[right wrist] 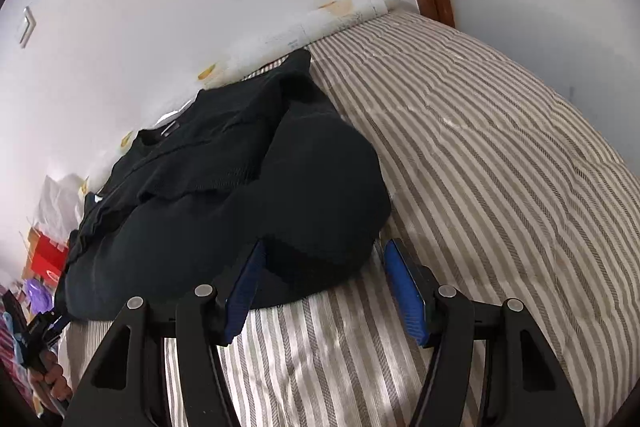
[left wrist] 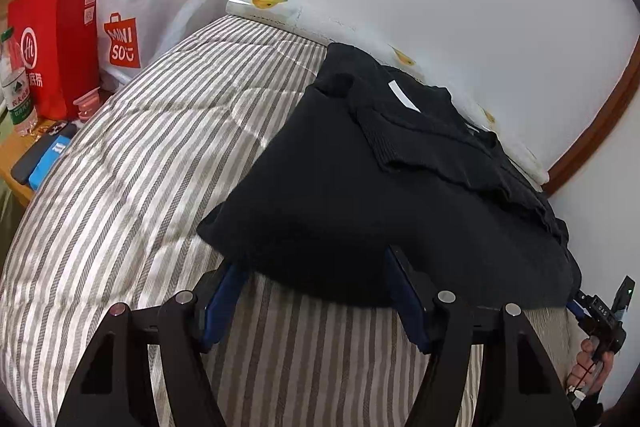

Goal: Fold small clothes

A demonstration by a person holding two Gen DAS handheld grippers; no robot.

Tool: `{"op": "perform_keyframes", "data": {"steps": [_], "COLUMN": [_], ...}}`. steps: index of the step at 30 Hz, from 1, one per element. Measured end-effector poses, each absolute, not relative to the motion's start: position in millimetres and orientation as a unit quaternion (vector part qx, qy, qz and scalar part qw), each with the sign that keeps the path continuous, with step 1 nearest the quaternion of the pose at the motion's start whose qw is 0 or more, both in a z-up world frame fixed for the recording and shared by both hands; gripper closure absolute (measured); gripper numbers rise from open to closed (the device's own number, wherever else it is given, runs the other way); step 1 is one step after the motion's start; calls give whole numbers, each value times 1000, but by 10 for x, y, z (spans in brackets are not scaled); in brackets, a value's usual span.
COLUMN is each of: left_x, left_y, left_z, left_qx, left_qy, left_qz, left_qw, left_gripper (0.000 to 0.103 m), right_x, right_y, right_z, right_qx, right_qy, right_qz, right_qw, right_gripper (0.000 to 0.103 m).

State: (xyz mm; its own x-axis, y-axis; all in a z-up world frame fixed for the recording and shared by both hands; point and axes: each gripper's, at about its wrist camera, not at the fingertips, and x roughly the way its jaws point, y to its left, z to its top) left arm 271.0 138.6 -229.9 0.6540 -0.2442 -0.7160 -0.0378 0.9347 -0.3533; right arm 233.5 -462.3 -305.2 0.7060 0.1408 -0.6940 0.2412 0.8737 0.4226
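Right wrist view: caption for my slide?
Open right gripper at the near edge of a black garment on a striped bed.

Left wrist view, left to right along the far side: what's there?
Water bottle → red paper bag → white Miniso bag → black garment on the striped bedcover → wooden frame.

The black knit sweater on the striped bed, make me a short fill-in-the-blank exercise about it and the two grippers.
1. The black knit sweater lies on a bedspread patterned with grey and white ____.
2. Both the left gripper and the right gripper have finger pads coloured ____.
3. The red paper bag stands beside a white bag printed with the word ____.

Missing words: stripes; blue; MINISO
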Motion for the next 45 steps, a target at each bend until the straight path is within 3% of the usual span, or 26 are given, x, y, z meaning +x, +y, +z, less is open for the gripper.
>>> {"op": "perform_keyframes", "data": {"steps": [4,7,10,12,15,22,45], "left_x": [2810,2859,2877,2873,2846,2672,1279], "left_y": [1379,1408,1411,1396,1376,1352,1432], "left_z": [-2299,-2310,-2316,-2306,-2282,-2171,-2243], "left_qx": [-172,-185,-189,-184,-178,-159,-141], "left_qy": [410,408,408,405,399,385,372], "left_qz": [-48,-46,-48,-50,-54,-55,-64], "left_qw": [894,893,892,894,898,907,915], "left_gripper": [46,56,67,76,87,90,90], "right_x": [2422,2490,2516,2524,2490,2315,1001], "right_y": [-4636,-4642,-4640,-4605,-4543,-4502,-4431], "right_z": [-3057,-3071,-3077,-3052,-2988,-2890,-2884], "right_qx": [265,272,284,272,248,236,198], "right_qy": [378,371,366,361,350,339,334], "right_qz": [-23,-22,-15,-18,-17,-13,-6], "right_qw": [887,888,886,892,903,911,922], "right_gripper": [41,43,56,73,81,83,83]}}
